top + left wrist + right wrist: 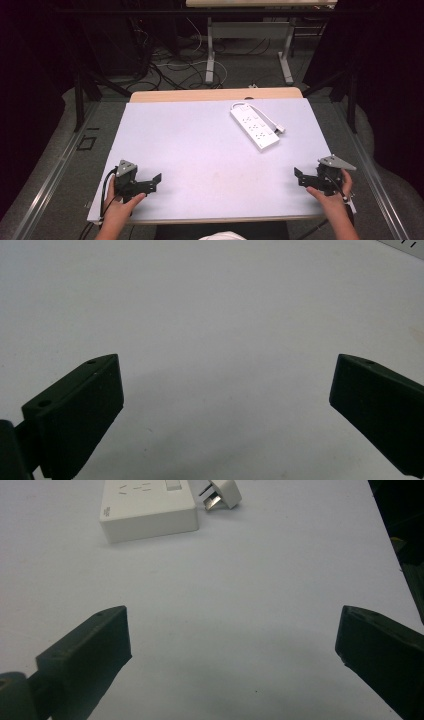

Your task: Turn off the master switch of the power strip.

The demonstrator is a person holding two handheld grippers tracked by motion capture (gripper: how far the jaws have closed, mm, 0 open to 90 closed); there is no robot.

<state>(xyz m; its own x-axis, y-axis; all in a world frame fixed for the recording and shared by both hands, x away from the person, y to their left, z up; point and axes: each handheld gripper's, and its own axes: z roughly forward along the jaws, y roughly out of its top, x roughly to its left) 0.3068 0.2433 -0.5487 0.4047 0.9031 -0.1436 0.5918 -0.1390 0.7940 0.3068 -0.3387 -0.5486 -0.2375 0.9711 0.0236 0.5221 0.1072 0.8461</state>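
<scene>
Two hand-held grippers rest near the bottom of the high view, the left gripper (156, 182) at lower left and the right gripper (300, 177) at lower right, both with jaws spread wide and nothing between them. The thing nearest their reach is a white power strip (254, 126), lying flat and slanted in the upper right part of the white table (190, 140), well apart from both grippers but closer to the right one. Its white cord (260, 112) loops along its far side and ends in a plug (280, 129) lying just beside the strip's near end. In the right gripper view the strip's blunt end (147, 510) sits at the upper left and the plug (222, 494) at top centre, metal prongs pointing toward the strip. I judge the strip to be a rigid, fairly light plastic bar with smooth, somewhat slippery faces; squeezing across its narrow width near the middle should hold it level, while the cord is limp and would drag or swing. The plug is small and chunky, best pinched across its flat sides. Most of the strip is cut off at the top of the right gripper view, a mere corner of it (407, 245) shows at the upper right of the left gripper view, and its sockets are too small to count from above.
</scene>
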